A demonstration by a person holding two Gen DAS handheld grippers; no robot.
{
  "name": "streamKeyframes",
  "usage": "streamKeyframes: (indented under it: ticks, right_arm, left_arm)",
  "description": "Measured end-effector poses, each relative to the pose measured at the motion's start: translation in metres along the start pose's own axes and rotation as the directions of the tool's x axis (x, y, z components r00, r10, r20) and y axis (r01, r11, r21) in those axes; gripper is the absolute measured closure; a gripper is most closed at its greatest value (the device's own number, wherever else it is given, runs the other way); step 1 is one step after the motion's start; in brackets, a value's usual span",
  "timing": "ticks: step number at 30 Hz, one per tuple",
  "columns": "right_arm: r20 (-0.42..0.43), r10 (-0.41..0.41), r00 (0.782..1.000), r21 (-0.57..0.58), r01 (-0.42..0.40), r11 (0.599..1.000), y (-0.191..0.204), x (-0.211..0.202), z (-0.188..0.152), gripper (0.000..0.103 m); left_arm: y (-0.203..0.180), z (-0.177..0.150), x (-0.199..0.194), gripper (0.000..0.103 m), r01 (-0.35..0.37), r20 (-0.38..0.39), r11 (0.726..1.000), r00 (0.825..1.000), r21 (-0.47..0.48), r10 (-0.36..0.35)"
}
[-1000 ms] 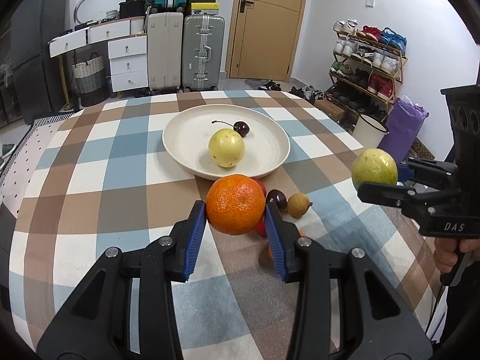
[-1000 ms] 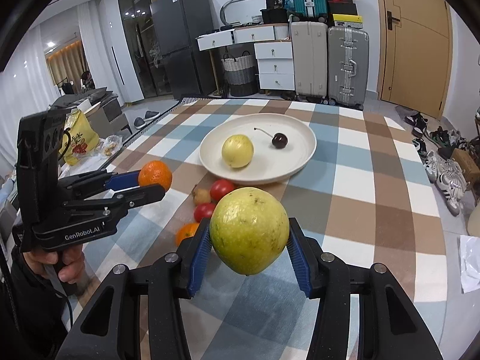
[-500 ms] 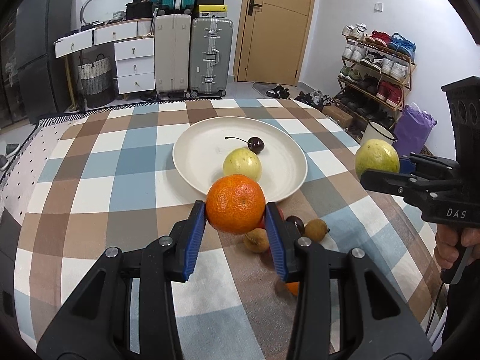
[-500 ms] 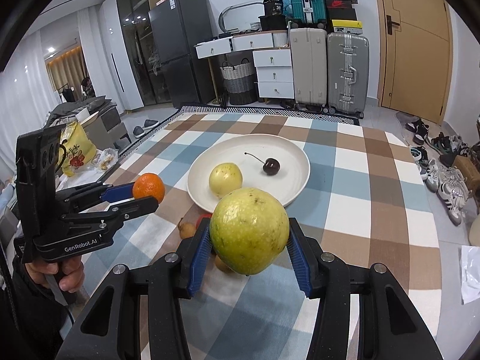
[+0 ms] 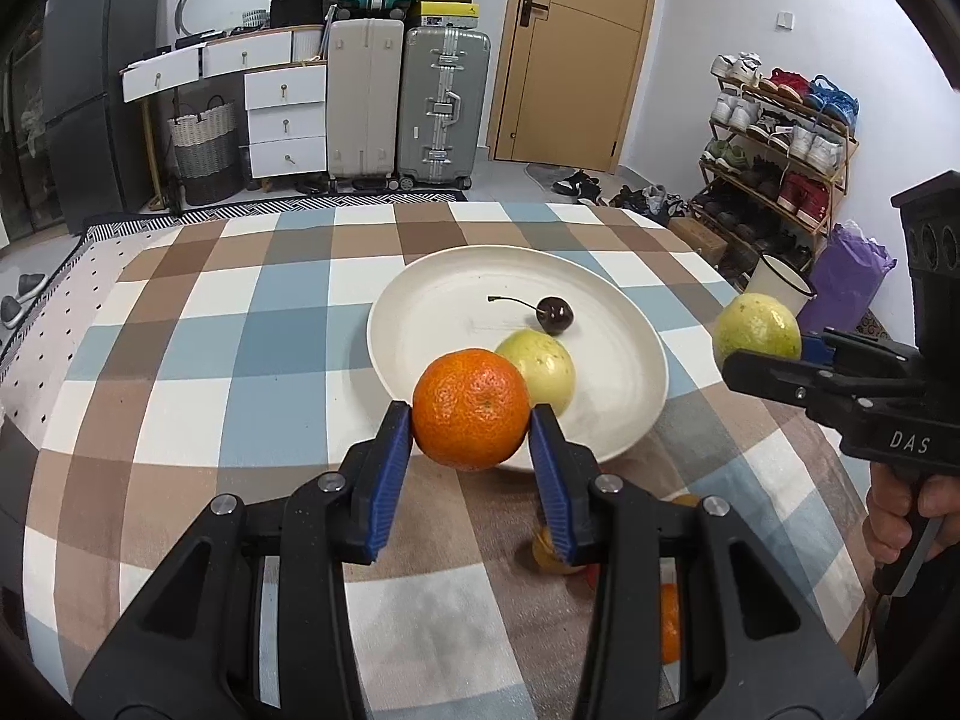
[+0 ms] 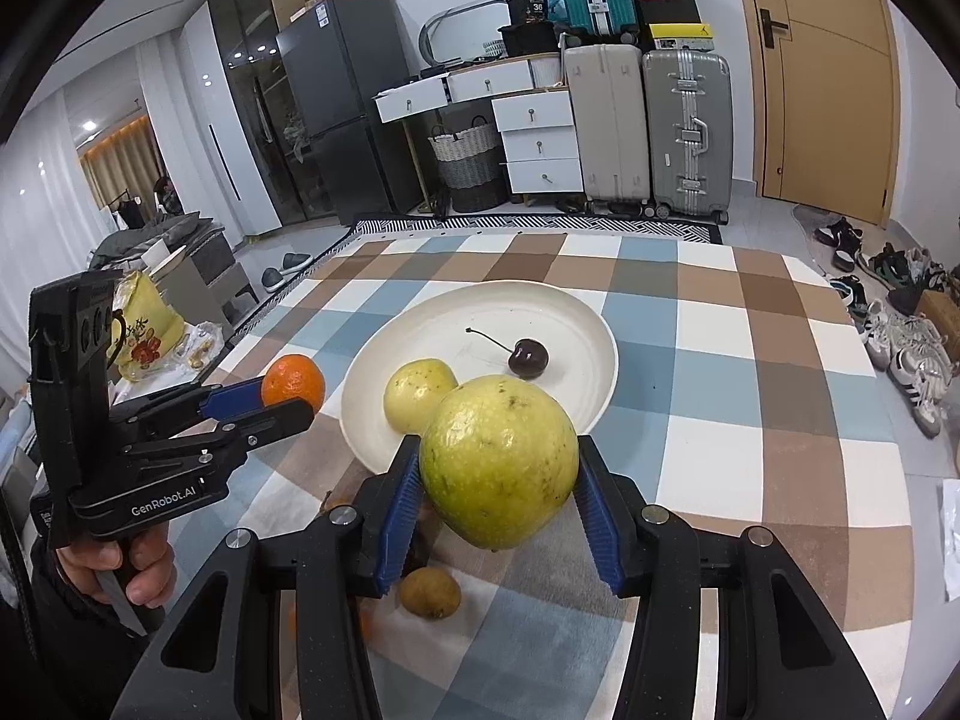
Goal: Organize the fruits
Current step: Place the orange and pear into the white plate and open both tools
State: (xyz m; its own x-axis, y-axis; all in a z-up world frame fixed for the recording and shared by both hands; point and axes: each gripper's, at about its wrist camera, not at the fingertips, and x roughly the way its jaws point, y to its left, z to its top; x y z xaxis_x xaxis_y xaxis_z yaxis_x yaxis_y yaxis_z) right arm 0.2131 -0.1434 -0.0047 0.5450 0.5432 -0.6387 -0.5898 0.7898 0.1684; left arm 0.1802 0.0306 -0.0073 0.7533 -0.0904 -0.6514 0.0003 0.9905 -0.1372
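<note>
Fruit is being carried in both grippers above a checked surface [image 5: 198, 324]. The left gripper [image 5: 471, 420] is clamping an orange [image 5: 471, 408] across its widest part, blue pads pressing on either side. The right gripper [image 6: 498, 468] is gripping a guava [image 6: 498, 459] the same way, at its middle. Both fruits are hanging in the air just short of the near rim of a white plate [image 5: 432, 300], which is already holding a pale round fruit [image 6: 417, 390] and a stemmed cherry [image 6: 528, 357].

The orange is looking firm with a pebbled skin that should resist slipping. The guava is appearing larger and likely heavier, with smoother skin that could bruise under a hard squeeze, so a wide, gentle hold at the middle seems best. A small brown fruit [image 6: 431, 594] is lying on the surface below the right gripper.
</note>
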Motion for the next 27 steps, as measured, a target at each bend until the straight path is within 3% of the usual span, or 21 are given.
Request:
streamKeyframes:
  ticks: [27]
  right_arm:
    - [-0.030, -0.006, 1.000, 0.006, 0.006, 1.000, -0.004, 0.065, 0.010, 0.053]
  left_arm:
    - [0.004, 0.018, 0.062, 0.066, -0.037, -0.011, 0.999, 0.999, 0.039, 0.037]
